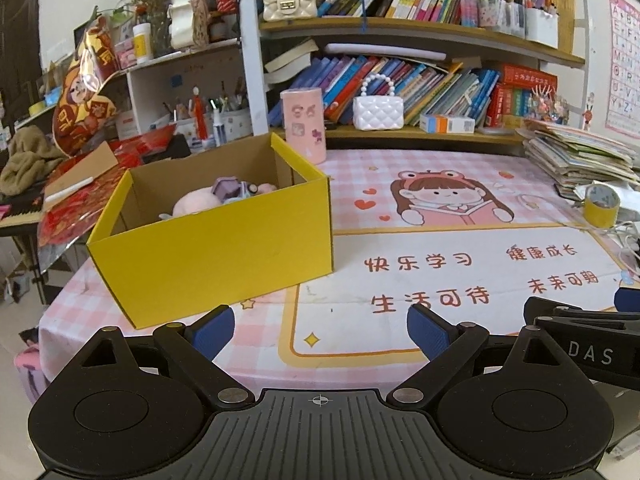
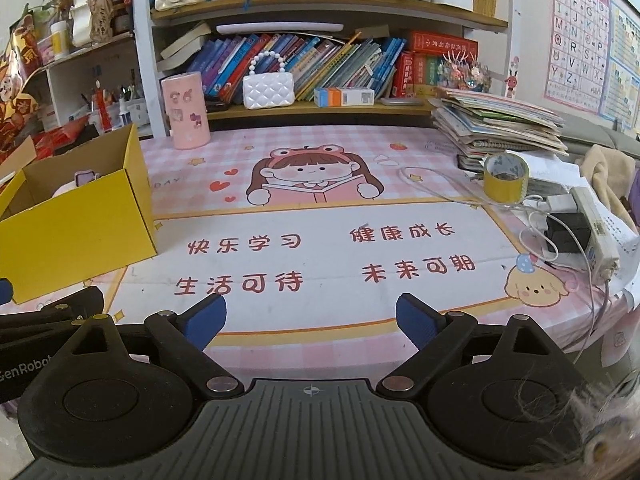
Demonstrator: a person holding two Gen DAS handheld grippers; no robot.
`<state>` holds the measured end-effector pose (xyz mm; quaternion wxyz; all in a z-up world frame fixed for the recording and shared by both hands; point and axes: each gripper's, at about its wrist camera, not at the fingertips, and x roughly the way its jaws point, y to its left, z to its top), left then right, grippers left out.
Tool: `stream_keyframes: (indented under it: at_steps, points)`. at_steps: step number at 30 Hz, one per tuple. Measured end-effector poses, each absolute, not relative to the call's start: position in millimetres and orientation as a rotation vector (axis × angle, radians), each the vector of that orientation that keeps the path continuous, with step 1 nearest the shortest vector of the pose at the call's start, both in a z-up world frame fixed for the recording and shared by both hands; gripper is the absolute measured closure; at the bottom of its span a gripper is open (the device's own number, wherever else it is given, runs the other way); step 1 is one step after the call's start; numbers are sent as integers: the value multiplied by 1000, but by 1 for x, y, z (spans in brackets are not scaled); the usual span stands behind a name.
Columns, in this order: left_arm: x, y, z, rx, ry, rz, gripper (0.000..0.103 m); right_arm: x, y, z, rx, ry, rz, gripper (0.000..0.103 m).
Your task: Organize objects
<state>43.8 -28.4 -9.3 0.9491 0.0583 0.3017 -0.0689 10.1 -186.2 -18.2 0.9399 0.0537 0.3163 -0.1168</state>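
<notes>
Empty, wide-open right gripper [image 2: 311, 320] above mat [image 2: 320, 256]

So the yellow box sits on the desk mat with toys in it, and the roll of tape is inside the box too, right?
Not quite. The yellow box holds toys, but the roll of tape stands on the desk beside the stacked books, as the right wrist view shows.

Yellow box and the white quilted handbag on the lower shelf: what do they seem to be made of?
The yellow box looks like cardboard: matte yellow outside, plain brown inside, with folded flaps. The white quilted handbag looks like glossy plastic or faux leather, since its quilting catches highlights; its handle is a loop of pearl-like beads.
</notes>
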Motion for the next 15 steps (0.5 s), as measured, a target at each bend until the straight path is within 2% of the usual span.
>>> stream_keyframes:
  at_steps: [10, 15]
  points:
    - [45, -28, -11, 109, 632, -102, 7, 11, -185, -18, 85, 654, -226, 9]
    - [45, -26, -10, 101, 628, -88, 3, 12, -184, -17, 77, 653, -227, 8]
